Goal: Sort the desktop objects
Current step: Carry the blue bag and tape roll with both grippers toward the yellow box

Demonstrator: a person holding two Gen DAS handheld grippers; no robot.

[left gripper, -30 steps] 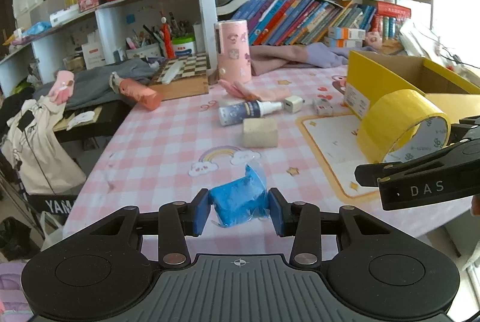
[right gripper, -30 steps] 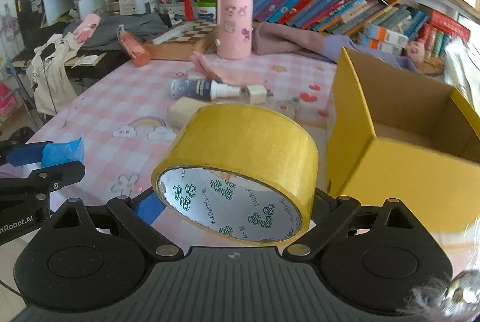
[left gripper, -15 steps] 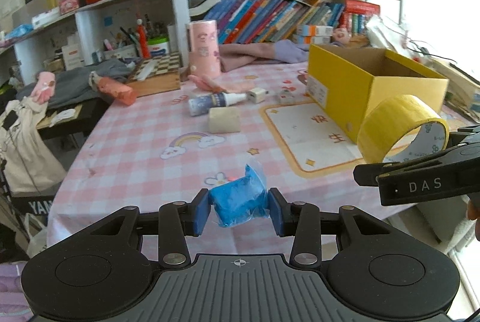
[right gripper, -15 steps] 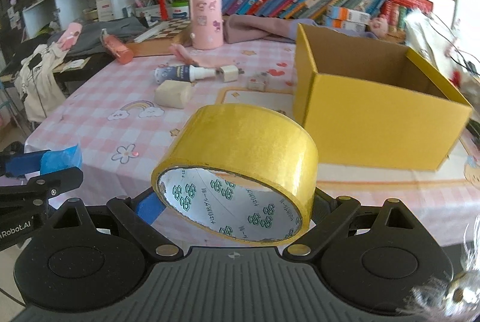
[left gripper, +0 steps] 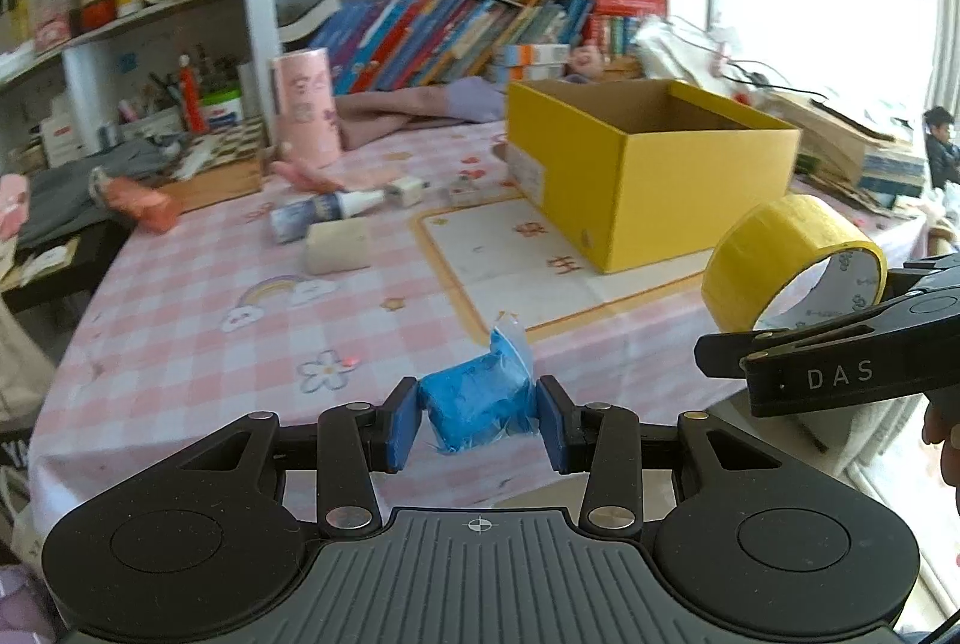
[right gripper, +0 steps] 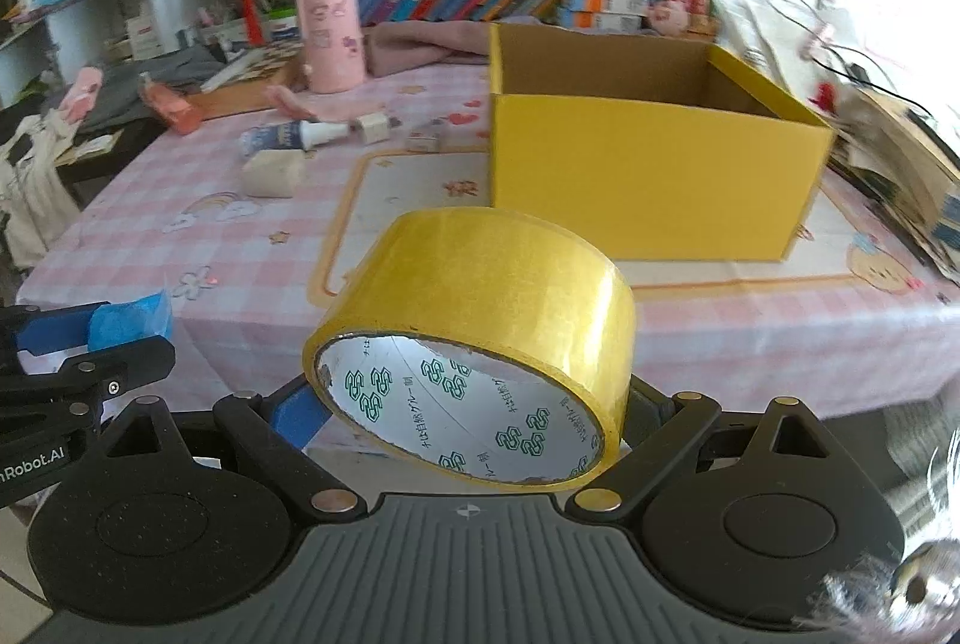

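My left gripper (left gripper: pixel 477 419) is shut on a small blue packet (left gripper: pixel 480 401), held in the air in front of the table's near edge. My right gripper (right gripper: pixel 471 413) is shut on a roll of yellow tape (right gripper: pixel 480 338), also in front of the table; the roll also shows at the right of the left wrist view (left gripper: pixel 792 266). An open yellow cardboard box (left gripper: pixel 654 182) stands on the right part of the table, also in the right wrist view (right gripper: pixel 648 176); what I see of its inside is bare.
On the pink checked tablecloth (left gripper: pixel 198 284) lie a beige block (left gripper: pixel 336 254), a small spray bottle (left gripper: pixel 318 212), a white plug (left gripper: pixel 408 191), a pink cylinder (left gripper: pixel 306 110) and a chessboard box (left gripper: pixel 222 170). Bookshelves stand behind. Stacked papers (right gripper: pixel 900 164) lie right of the box.
Both grippers have pulled back from the table and risen, with their loads still held. The box and table items now look farther away.
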